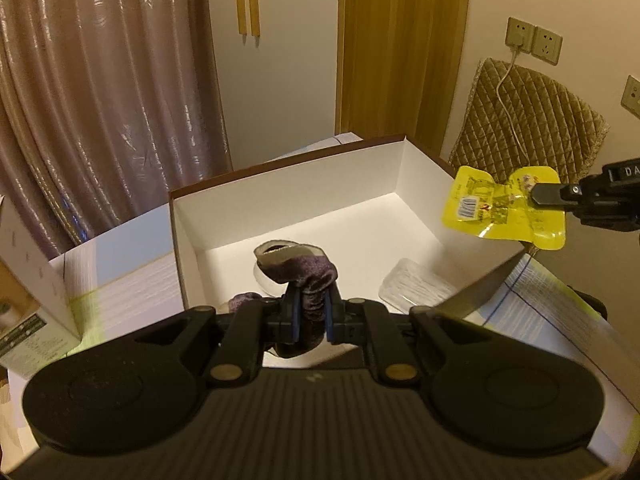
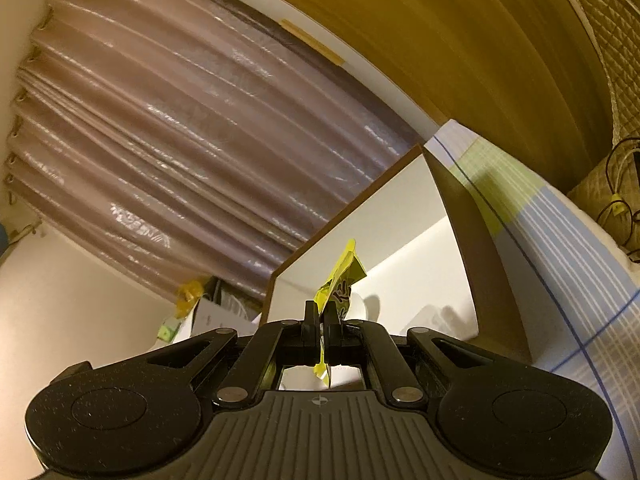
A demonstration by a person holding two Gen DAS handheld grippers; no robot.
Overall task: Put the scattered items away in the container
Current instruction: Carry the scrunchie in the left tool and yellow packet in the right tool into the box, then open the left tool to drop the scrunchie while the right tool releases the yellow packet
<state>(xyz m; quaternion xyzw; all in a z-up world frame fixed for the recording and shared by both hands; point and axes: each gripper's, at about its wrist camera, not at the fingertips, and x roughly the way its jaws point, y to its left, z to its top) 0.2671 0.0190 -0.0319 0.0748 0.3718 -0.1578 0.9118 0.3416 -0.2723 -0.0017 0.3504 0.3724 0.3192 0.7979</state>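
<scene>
Left wrist view: left tongs (image 1: 311, 312) clamped on a limp purple sock (image 1: 304, 276) over the box (image 1: 288, 196). Right tongs (image 1: 538, 195) pinched a light, slippery yellow packet (image 1: 500, 208) by its edge, at the box rim.

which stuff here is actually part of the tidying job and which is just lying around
Part of the job:
- open white box, the container
- purple sock, held in the left gripper
- yellow packet, held in the right gripper
- clear plastic pack, already in the box

Just lying about:
- carton at the left
- quilted cushion
- curtain
- wall sockets
</scene>
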